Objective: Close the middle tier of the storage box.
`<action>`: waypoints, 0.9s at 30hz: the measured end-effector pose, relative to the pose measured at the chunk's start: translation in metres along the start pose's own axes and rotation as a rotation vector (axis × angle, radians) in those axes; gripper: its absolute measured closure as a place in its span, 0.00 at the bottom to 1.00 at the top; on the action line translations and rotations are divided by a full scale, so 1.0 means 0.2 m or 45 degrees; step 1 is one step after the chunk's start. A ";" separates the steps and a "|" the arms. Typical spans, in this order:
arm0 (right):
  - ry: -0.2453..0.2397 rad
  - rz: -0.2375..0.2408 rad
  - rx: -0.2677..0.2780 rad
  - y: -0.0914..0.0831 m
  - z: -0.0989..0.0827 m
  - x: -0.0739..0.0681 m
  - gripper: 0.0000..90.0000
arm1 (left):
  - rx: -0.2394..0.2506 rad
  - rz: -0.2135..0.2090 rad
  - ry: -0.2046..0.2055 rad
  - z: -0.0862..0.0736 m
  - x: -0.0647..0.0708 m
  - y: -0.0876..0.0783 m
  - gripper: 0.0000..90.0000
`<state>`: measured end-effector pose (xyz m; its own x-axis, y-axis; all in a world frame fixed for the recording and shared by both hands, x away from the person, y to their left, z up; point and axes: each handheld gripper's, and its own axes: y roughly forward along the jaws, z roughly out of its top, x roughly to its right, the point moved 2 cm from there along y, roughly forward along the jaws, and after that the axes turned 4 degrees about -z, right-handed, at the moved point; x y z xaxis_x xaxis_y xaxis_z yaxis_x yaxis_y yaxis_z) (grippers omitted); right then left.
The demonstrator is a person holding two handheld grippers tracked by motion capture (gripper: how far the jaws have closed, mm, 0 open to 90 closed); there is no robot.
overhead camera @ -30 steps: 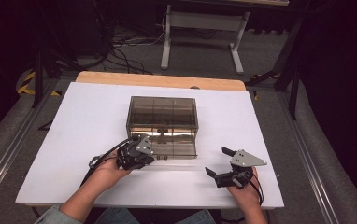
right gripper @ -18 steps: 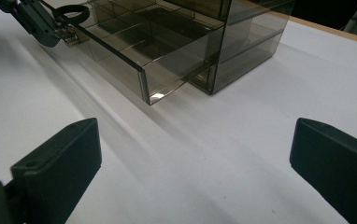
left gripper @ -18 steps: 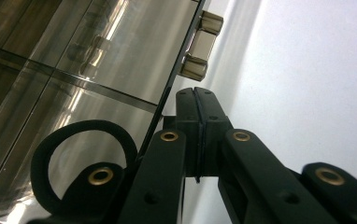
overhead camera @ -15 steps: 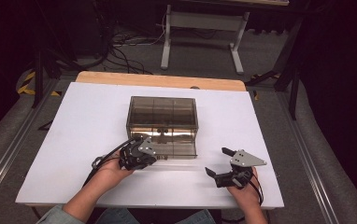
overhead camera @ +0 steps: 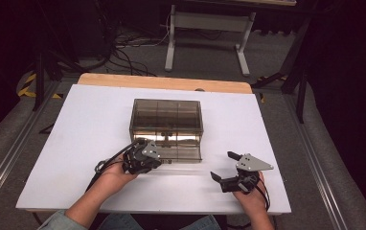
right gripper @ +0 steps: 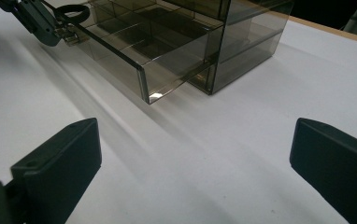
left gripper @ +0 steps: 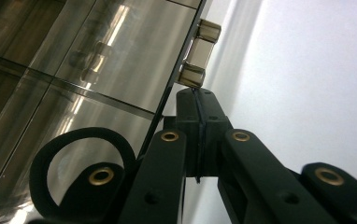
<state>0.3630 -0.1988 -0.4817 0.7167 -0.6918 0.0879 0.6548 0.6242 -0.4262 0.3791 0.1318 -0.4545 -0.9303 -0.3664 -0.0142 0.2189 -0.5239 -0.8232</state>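
Gripping: left gripper [left gripper: 198,100] clenched just below the drawer [right gripper: 134,56] handle [left gripper: 199,56].
Drawer: stiff, light, slippery plastic; take the handle.
Right gripper [right gripper: 193,175]: released, near the drawer.

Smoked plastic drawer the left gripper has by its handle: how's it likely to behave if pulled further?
The drawer looks rigid, thin-walled plastic, so it should slide rather than flex. Its compartments appear empty, so it is probably light. With the left gripper shut near the small handle, the whole cabinet, unanchored on the smooth white table, may drag forward instead.
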 end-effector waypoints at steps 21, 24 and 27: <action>0.001 0.001 0.001 0.00 0.00 0.00 0.03 | 0.081 0.065 -0.082 0.01 -0.10 -0.01 0.99; 0.001 0.002 0.001 0.00 0.00 0.00 0.03 | 0.087 0.068 -0.094 0.01 -0.11 -0.01 0.99; 0.000 0.001 0.001 0.00 0.00 0.00 0.03 | 0.093 0.077 -0.105 0.01 -0.12 0.00 0.99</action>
<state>0.3629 -0.1990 -0.4816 0.7174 -0.6911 0.0879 0.6544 0.6251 -0.4256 0.4020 0.1388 -0.4520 -0.8883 -0.4591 -0.0134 0.2972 -0.5524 -0.7788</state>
